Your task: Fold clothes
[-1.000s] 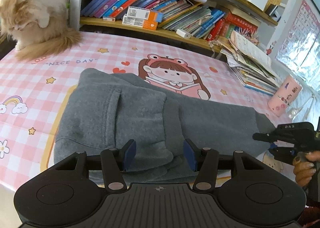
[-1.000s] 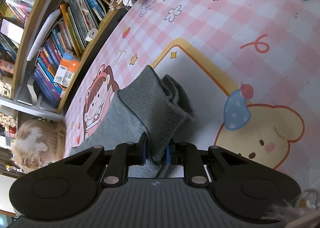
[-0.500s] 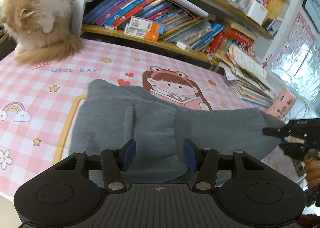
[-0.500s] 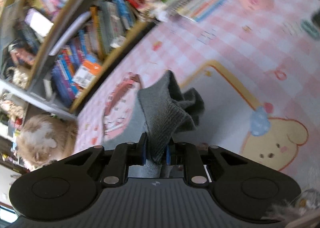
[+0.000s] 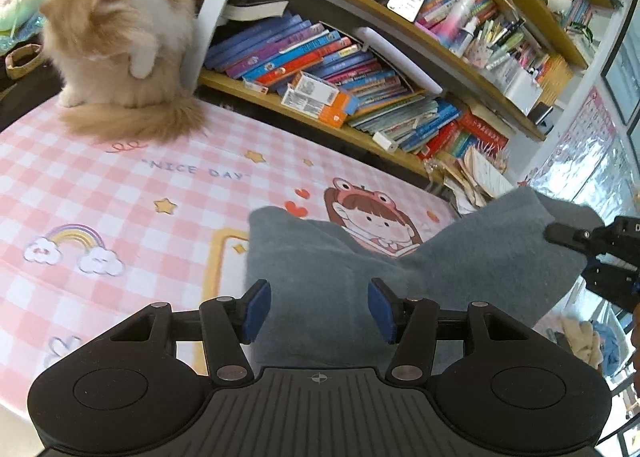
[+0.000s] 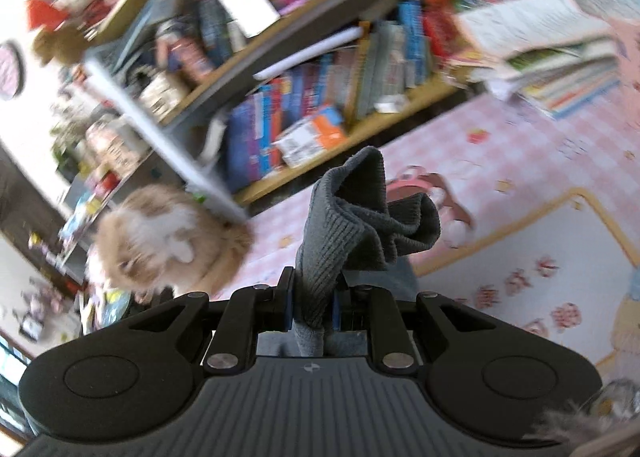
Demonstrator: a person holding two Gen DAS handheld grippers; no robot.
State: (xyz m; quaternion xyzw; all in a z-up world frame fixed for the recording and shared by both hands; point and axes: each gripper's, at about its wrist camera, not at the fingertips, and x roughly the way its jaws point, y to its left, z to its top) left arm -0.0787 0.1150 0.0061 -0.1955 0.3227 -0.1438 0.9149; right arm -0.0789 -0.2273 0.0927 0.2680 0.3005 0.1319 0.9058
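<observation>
A grey fleece garment (image 5: pixel 320 281) lies on the pink checked table cover (image 5: pixel 120 193). Its right end is lifted off the table, pinched by my right gripper (image 5: pixel 560 235) at the right edge of the left wrist view. In the right wrist view the right gripper (image 6: pixel 313 307) is shut on the garment's ribbed cuff (image 6: pixel 340 217), which bunches up above the pads. My left gripper (image 5: pixel 318 311) hovers over the garment's near part with its blue pads (image 5: pixel 256 309) apart and only the flat cloth below them.
A fluffy cream and ginger cat (image 5: pixel 116 45) sits on the table's far left corner. Bookshelves (image 5: pixel 340 73) packed with books run along the back edge. A loose stack of papers and magazines (image 6: pixel 560 57) lies at the back right.
The right gripper has risen and swung left with the cuff, lifting the garment's right end off the table, and it has rolled. The left gripper has moved across the garment, staying open.
</observation>
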